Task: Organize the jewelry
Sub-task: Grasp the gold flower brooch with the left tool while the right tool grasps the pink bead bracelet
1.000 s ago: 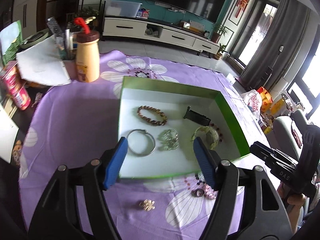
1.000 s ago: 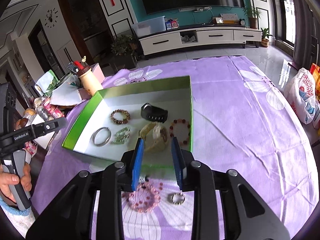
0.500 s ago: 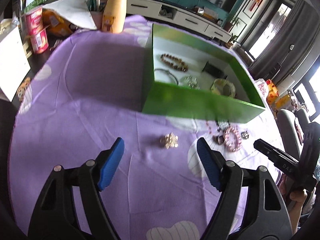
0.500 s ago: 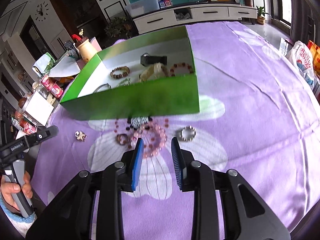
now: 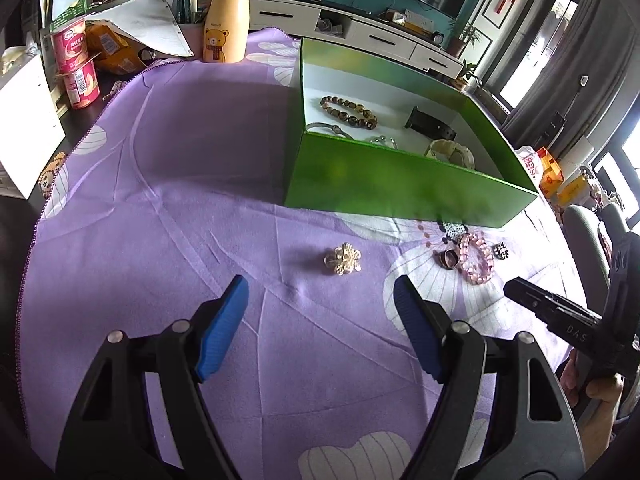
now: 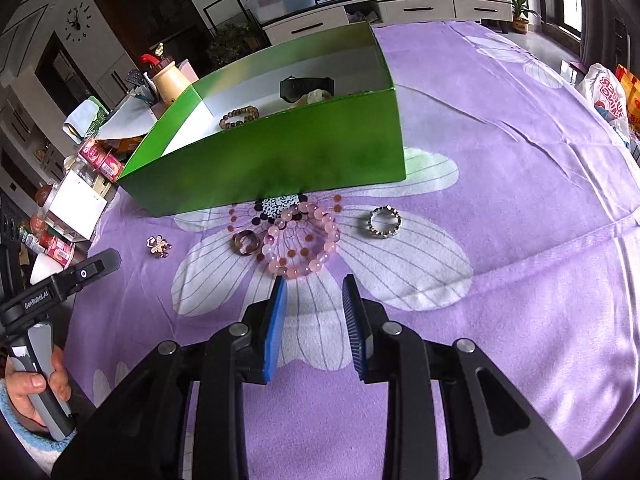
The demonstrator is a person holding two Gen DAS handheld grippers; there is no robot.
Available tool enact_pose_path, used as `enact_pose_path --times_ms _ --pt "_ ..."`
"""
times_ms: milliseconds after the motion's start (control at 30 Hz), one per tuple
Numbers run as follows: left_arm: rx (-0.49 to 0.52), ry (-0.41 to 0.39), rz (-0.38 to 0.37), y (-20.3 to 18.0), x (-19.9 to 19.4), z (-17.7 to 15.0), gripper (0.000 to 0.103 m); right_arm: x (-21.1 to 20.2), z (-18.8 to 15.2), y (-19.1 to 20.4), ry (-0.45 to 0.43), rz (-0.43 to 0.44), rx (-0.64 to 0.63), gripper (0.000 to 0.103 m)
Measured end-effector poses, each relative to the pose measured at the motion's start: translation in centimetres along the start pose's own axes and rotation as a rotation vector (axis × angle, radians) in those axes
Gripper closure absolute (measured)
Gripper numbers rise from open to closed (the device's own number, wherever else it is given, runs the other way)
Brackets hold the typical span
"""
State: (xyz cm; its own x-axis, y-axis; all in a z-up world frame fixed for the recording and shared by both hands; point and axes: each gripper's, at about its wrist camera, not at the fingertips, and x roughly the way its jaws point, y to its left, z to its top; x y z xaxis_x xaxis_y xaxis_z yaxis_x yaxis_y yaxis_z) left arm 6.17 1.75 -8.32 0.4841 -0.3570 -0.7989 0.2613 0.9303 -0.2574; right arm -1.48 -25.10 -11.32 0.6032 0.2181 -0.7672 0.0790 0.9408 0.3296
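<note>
A green box (image 5: 400,188) stands on the purple flowered cloth (image 5: 180,168), holding a brown bead bracelet (image 5: 348,106), a black watch (image 5: 430,124) and a cream watch (image 5: 450,150). In front of it lie a gold flower brooch (image 5: 343,258), a brown ring (image 6: 246,242), a pink bead bracelet (image 6: 298,271) and a silver ring (image 6: 384,222). My left gripper (image 5: 320,284) is wide open, and the brooch lies just ahead of its gap. My right gripper (image 6: 315,280) stands narrowly open and empty, its tips just short of the pink bracelet.
A yellow bear bottle (image 5: 226,24), yoghurt cups (image 5: 76,64), papers and a white carton (image 5: 24,128) crowd the table's far left. A plastic bag (image 6: 604,96) sits off the right edge. A hand (image 6: 36,380) holds the left gripper's handle.
Both grippers have dropped and drawn back from over the box to low above the cloth in front of it. The left jaws widened a little; the right jaws kept their gap.
</note>
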Motion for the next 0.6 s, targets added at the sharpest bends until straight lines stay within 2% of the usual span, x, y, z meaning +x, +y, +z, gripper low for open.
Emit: enact_pose_path --times_ms 233,500,600 --pt "0.046 0.0 0.018 -0.6 1.0 -0.1 0.027 1.3 0.9 0.3 -0.012 -0.023 -0.003 0.074" --pt "0.116 0.008 0.055 -1.9 3.2 0.6 0.028 2.8 1.8 1.6 -0.018 -0.099 -0.07 0.074" --pt "0.152 0.021 0.063 -2.5 4.4 0.9 0.046 3.1 2.0 1.8 -0.023 -0.131 -0.087 0.082"
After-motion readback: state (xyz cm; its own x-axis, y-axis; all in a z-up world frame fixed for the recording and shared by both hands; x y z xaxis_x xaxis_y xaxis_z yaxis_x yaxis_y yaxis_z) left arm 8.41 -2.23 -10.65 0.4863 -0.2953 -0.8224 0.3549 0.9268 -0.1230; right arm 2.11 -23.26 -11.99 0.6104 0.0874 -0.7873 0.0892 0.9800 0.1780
